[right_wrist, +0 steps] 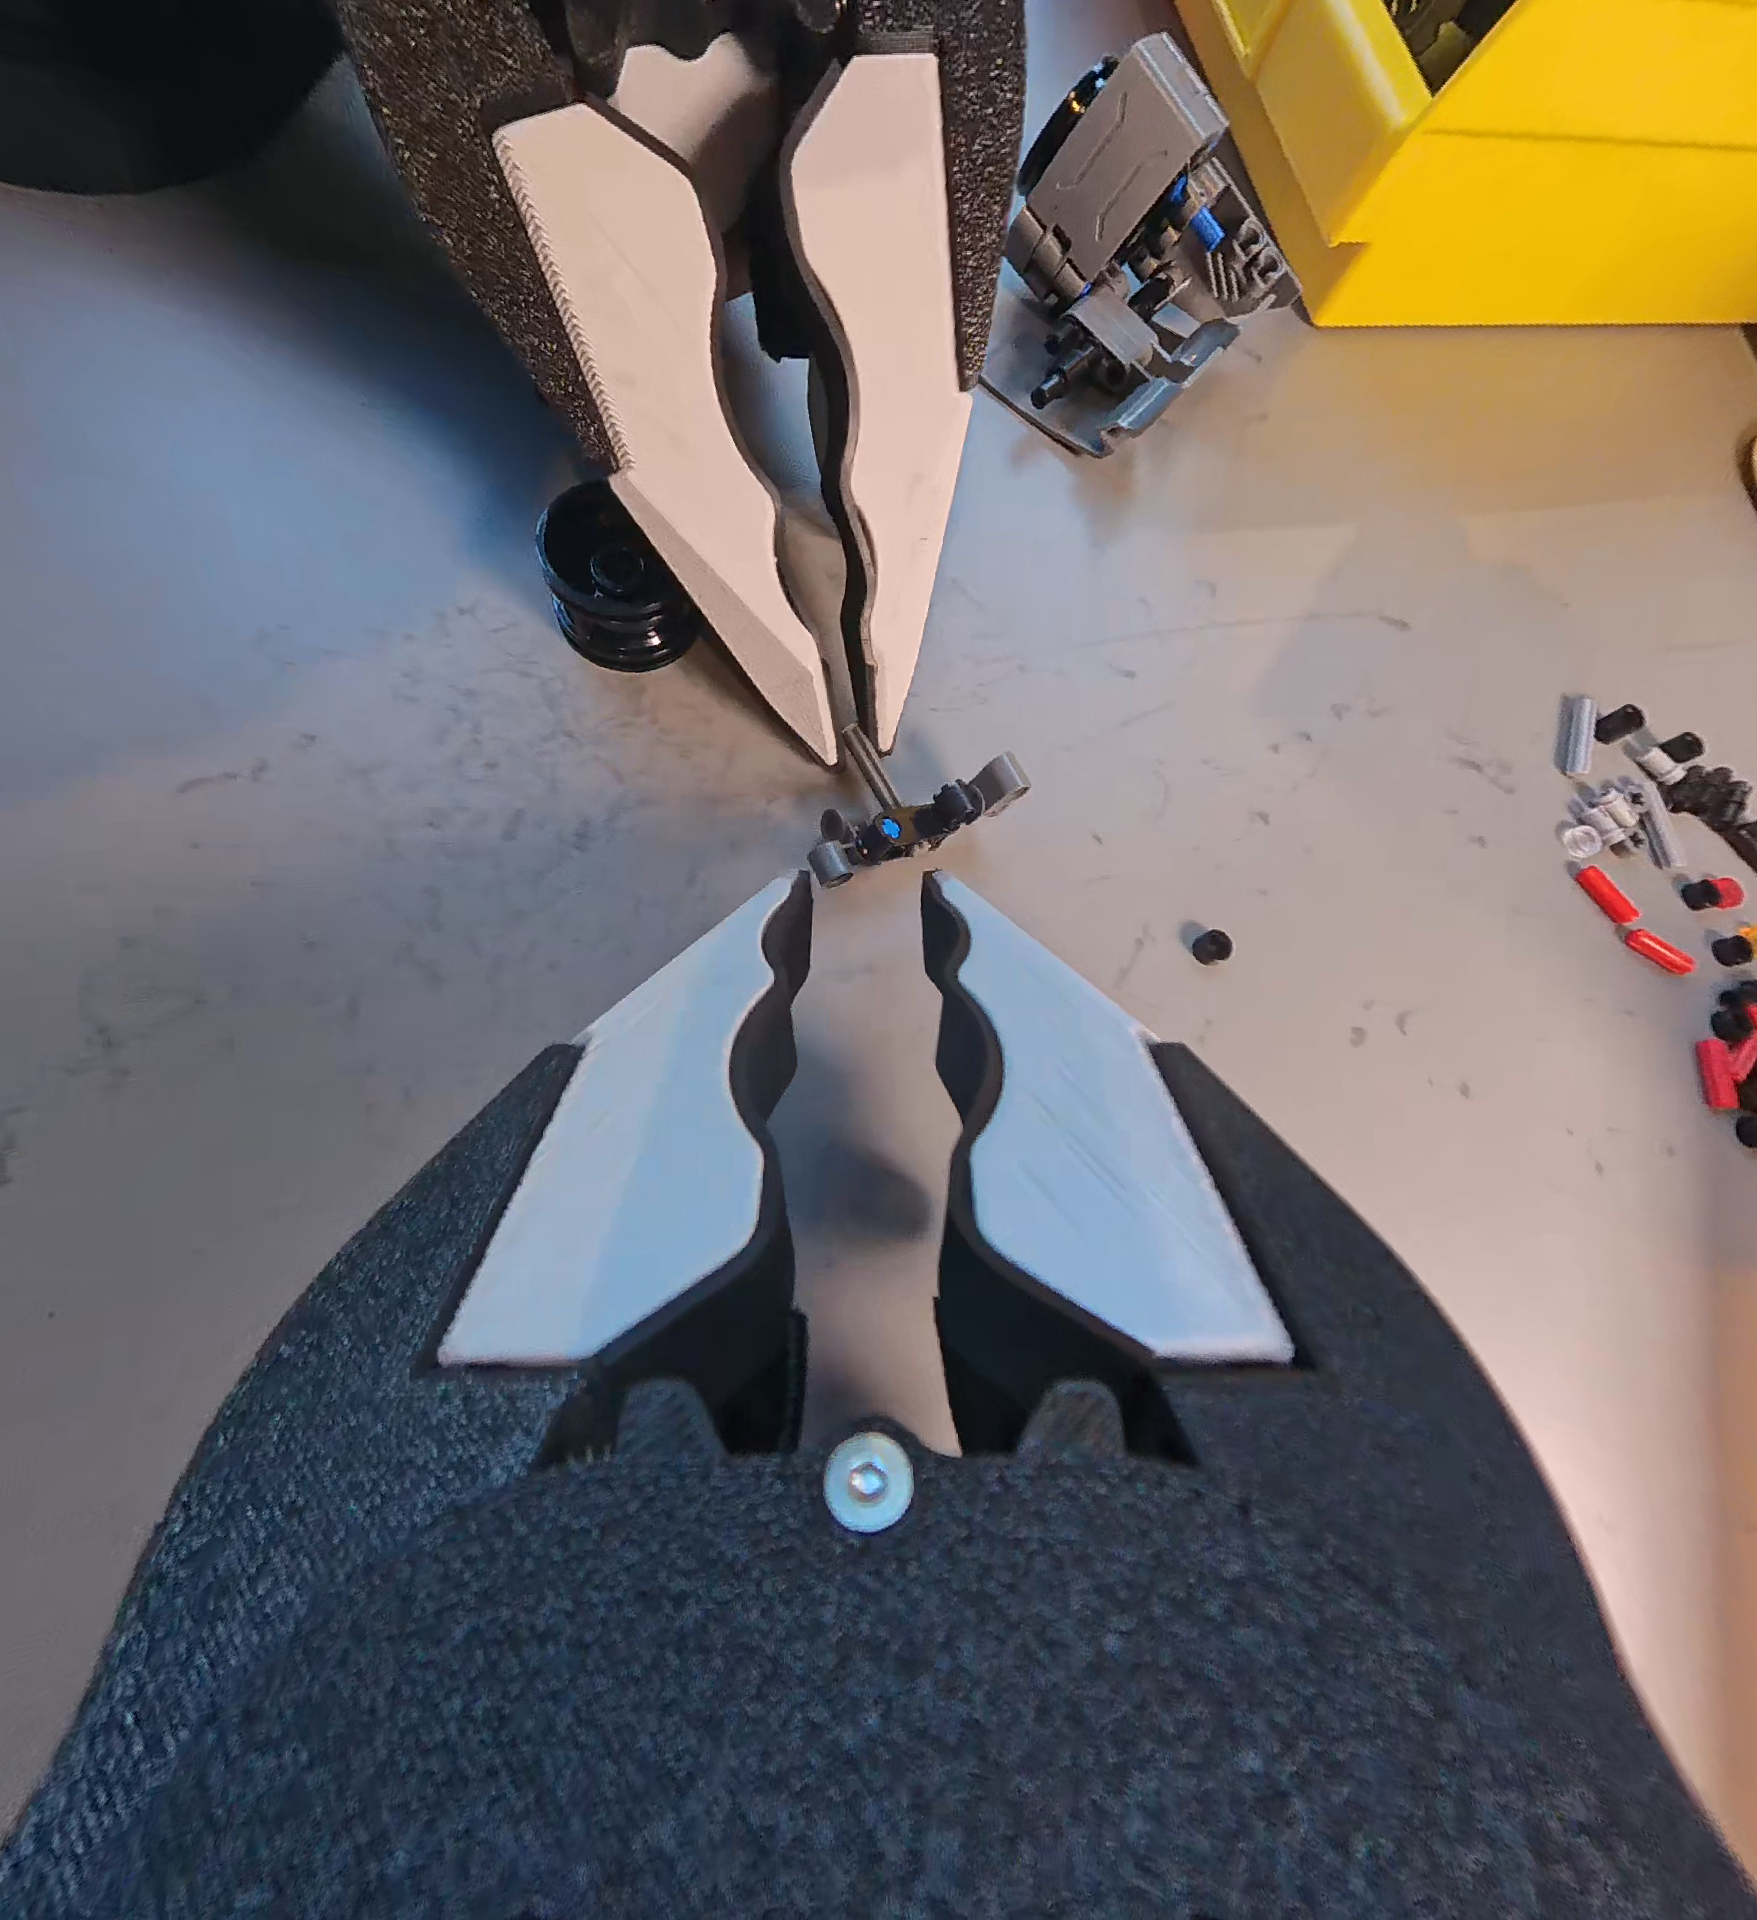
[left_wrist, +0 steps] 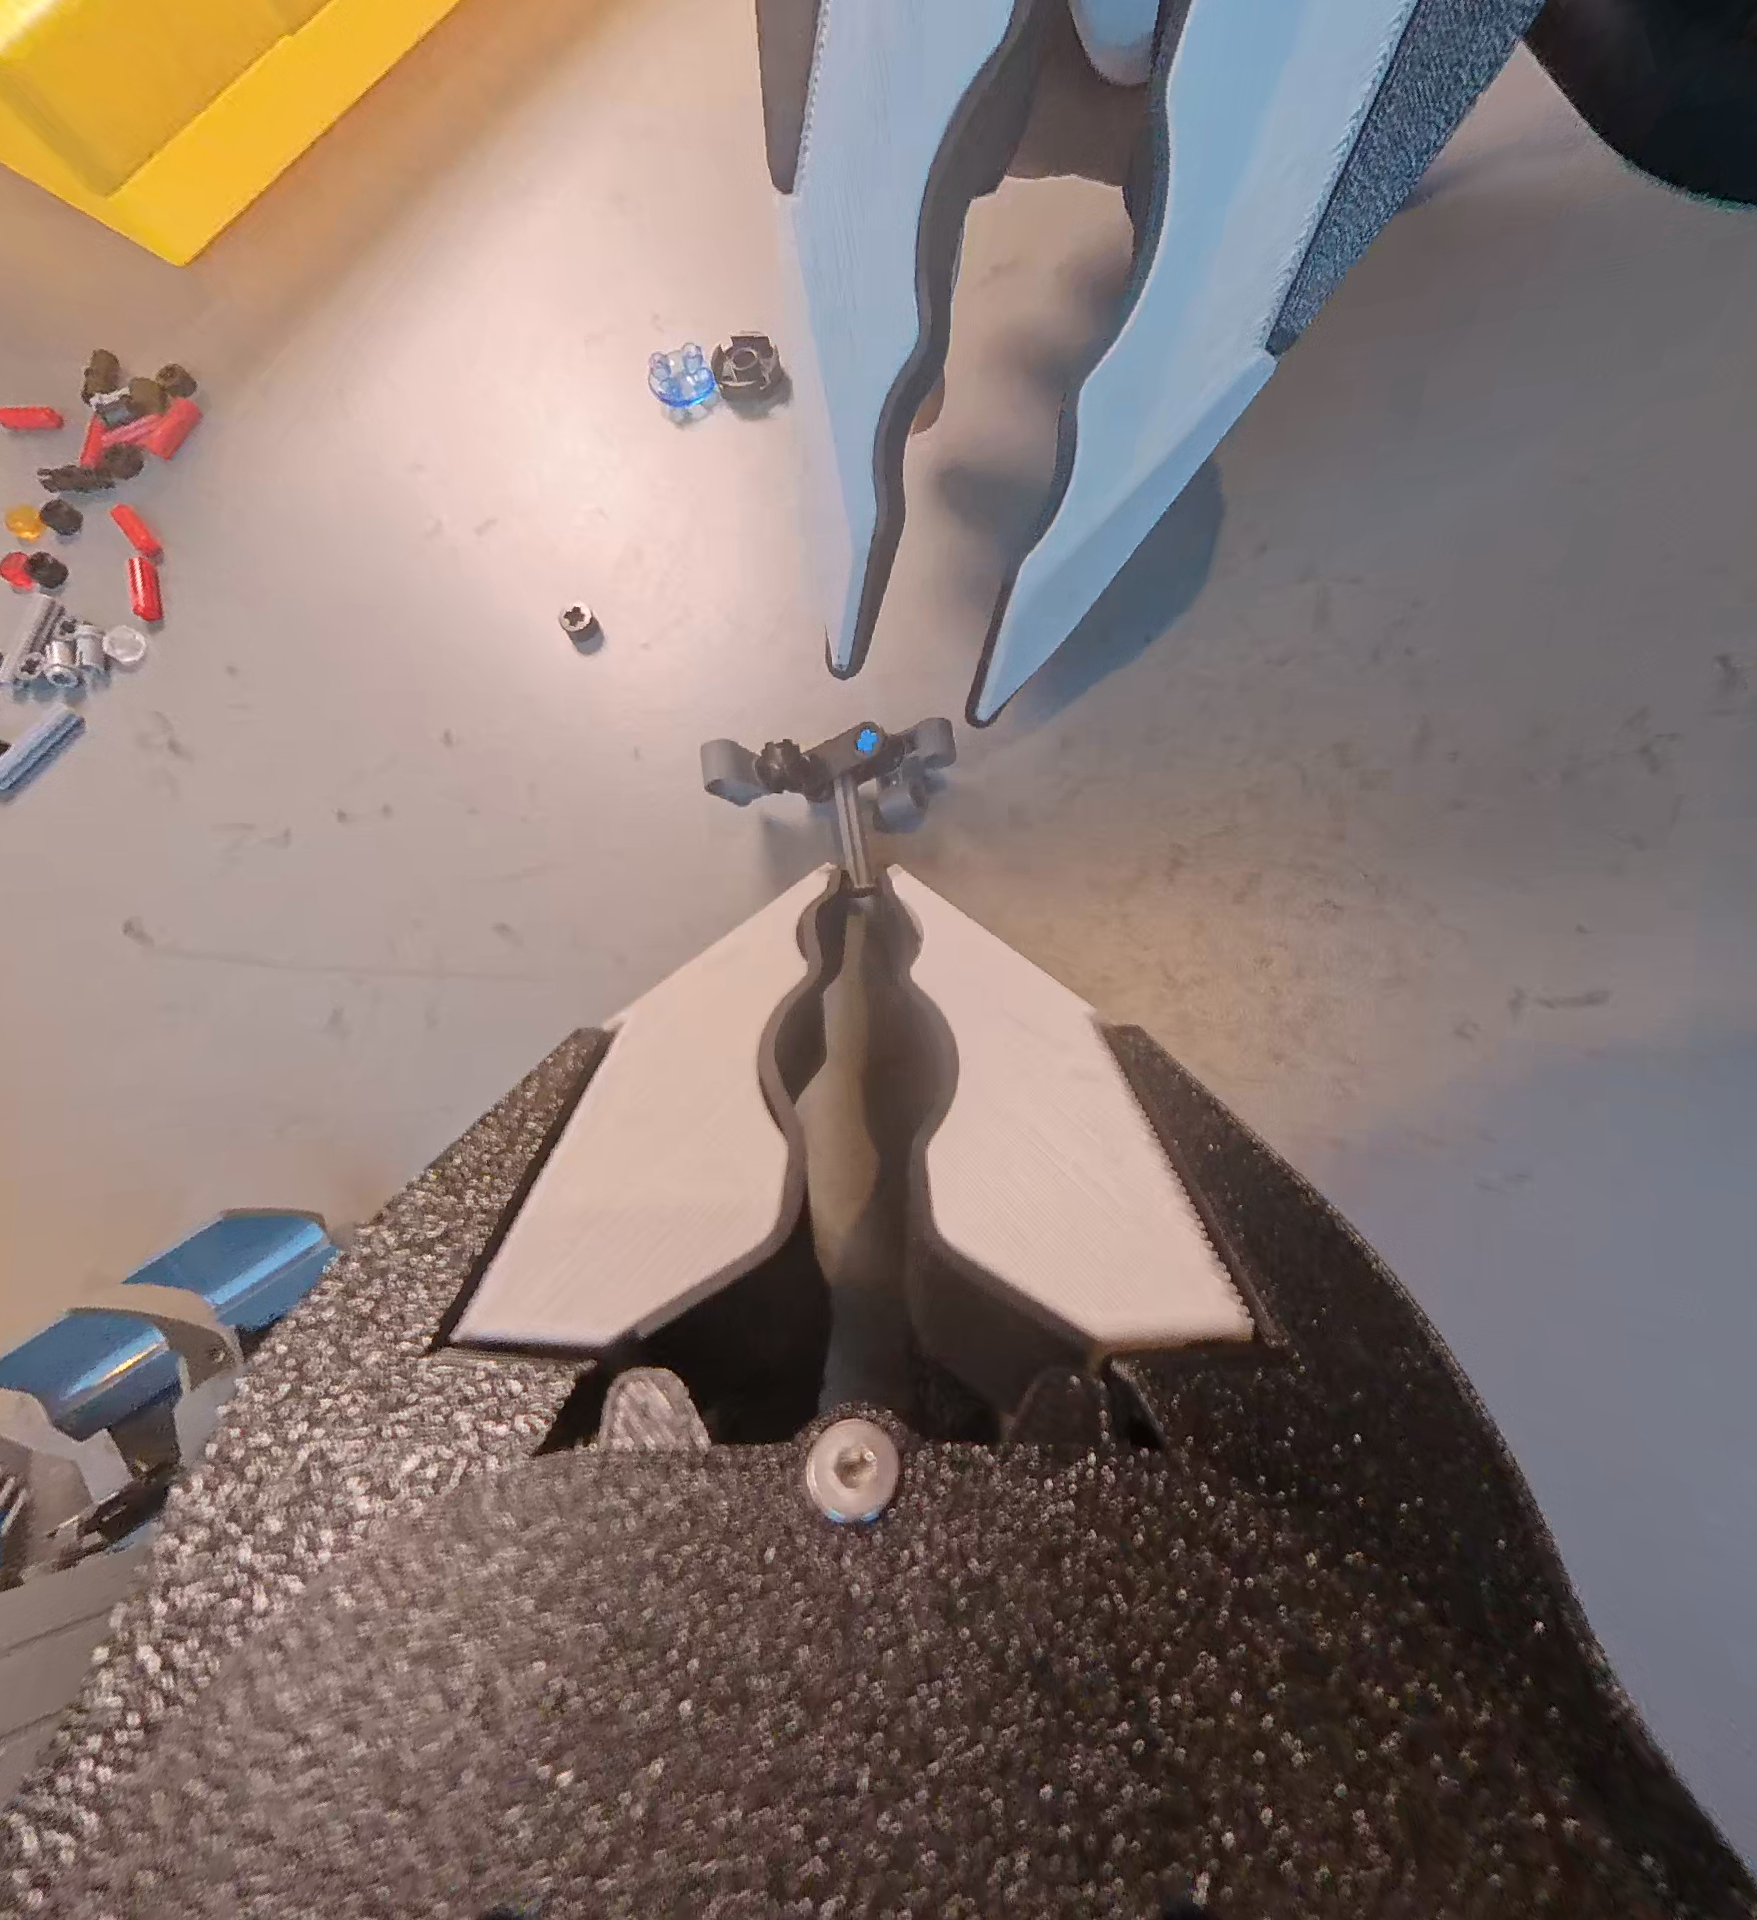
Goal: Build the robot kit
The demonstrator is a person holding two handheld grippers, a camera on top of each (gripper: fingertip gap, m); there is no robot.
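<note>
Scuffed grey tabletop (left_wrist: 1373, 935) lay under both tools. Nearest in the left wrist view, the left gripper (left_wrist: 861, 883) pinched the thin axle of a small grey-and-black brick assembly (left_wrist: 832, 767), cross-piece raised beyond its tips. Facing it, the right gripper (right_wrist: 866, 881) stood narrowly parted, touching nothing. Farther off lay loose red, black and grey pins (left_wrist: 74, 540) and a yellow bin (left_wrist: 126, 114).

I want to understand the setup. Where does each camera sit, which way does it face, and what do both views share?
Left wrist view: sits on the left gripper, looks forward over the grey table; its fingers pinch the axle of a small grey-black brick assembly; the open right gripper faces it.
Right wrist view: sits on the right gripper, facing the opposite way, at the left gripper.
Shared: the assembly, loose brick pieces, yellow bin.
</note>
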